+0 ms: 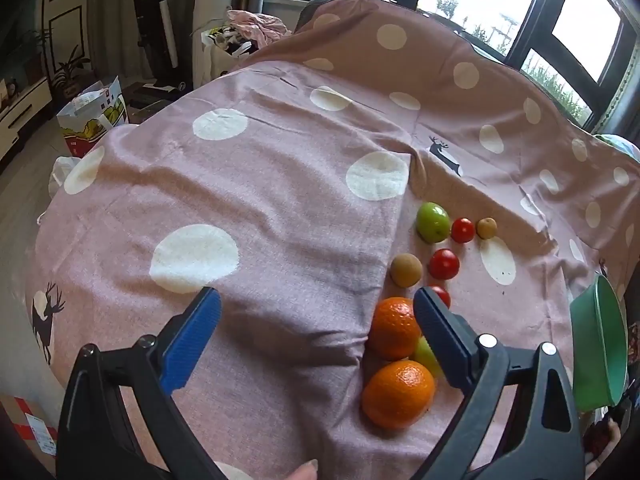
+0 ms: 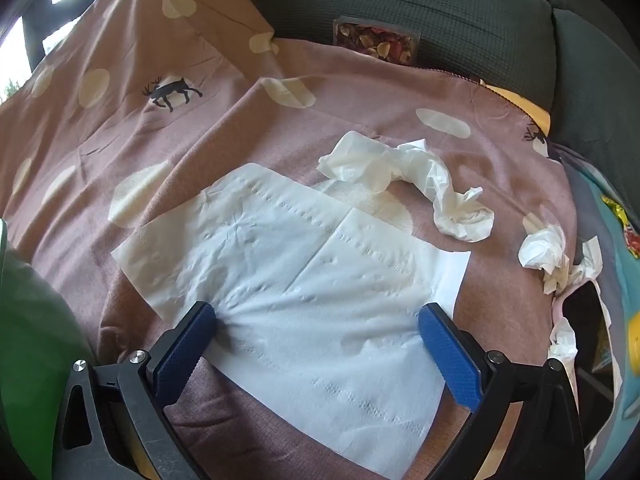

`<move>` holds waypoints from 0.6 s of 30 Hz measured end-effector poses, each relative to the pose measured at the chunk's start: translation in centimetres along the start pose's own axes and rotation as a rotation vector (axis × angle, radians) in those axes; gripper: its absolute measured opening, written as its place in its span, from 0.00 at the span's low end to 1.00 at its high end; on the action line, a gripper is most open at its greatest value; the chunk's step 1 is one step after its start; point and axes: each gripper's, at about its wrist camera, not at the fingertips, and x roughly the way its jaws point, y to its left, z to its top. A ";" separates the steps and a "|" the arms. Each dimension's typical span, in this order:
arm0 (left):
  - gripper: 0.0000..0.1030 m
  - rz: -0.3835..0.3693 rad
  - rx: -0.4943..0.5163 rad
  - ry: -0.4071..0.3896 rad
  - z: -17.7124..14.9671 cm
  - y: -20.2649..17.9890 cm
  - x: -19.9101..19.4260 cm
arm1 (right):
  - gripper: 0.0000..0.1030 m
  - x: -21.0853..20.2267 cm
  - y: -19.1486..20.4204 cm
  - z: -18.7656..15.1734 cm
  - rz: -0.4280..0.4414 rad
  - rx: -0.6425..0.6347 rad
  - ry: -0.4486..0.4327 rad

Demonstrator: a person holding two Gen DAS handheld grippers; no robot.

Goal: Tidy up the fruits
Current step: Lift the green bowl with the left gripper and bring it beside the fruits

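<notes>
In the left wrist view, fruits lie on a pink dotted cloth (image 1: 256,216): two oranges (image 1: 394,328) (image 1: 398,394), a green apple (image 1: 433,222), a second green fruit (image 1: 426,356) half hidden behind my right finger, tomatoes (image 1: 444,264) (image 1: 463,230) (image 1: 442,295), and two brown round fruits (image 1: 406,270) (image 1: 487,228). My left gripper (image 1: 316,308) is open and empty, just left of the oranges. A green bowl (image 1: 598,344) stands at the right edge. In the right wrist view my right gripper (image 2: 316,320) is open and empty over a flat white tissue (image 2: 292,264).
Crumpled tissues (image 2: 404,168) (image 2: 544,256) lie beyond the flat one. A tray of dried petals (image 2: 376,42) sits at the cloth's far edge by dark cushions (image 2: 440,4). The green bowl (image 2: 28,320) shows at the left. Bags (image 1: 94,114) stand on the floor.
</notes>
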 end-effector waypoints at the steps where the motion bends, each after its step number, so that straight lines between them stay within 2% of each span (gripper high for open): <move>1: 0.93 -0.017 0.011 0.004 0.0 -0.2 -0.2 | 0.99 0.2 0.2 0.1 -0.007 -0.002 0.011; 3: 0.93 -0.064 0.016 0.013 0.0 -0.4 -0.7 | 0.94 -0.3 0.2 0.2 0.009 -0.004 0.018; 4: 0.93 -0.098 0.008 0.013 0.0 -0.4 -1.1 | 0.86 -0.9 0.2 0.3 0.043 -0.009 0.026; 5: 0.93 -0.133 0.001 0.018 0.0 -0.4 -1.4 | 0.83 -1.8 0.1 0.5 0.078 -0.014 0.029; 6: 0.93 -0.166 -0.004 0.031 -0.1 -0.5 -1.6 | 0.82 -3.1 0.0 0.7 0.089 -0.017 0.012; 9: 0.93 -0.251 -0.007 0.071 -0.2 -1.1 -2.1 | 0.82 -8.9 0.4 0.9 0.055 -0.081 -0.139; 10: 0.92 -0.260 -0.001 0.075 -0.3 -1.4 -2.3 | 0.82 -10.9 0.9 0.8 0.081 -0.112 -0.185; 12: 0.90 -0.252 0.026 0.074 -0.5 -2.0 -2.6 | 0.82 -14.8 1.8 0.4 0.180 -0.154 -0.250; 15: 0.86 -0.234 0.071 0.097 -0.9 -2.8 -2.5 | 0.82 -18.7 3.7 -0.3 0.351 -0.206 -0.285; 16: 0.84 -0.233 0.081 0.114 -0.9 -2.9 -2.2 | 0.82 -19.7 4.8 -0.8 0.430 -0.232 -0.278; 18: 0.79 -0.235 0.101 0.146 -1.1 -3.2 -1.8 | 0.82 -20.9 7.1 -1.9 0.643 -0.287 -0.228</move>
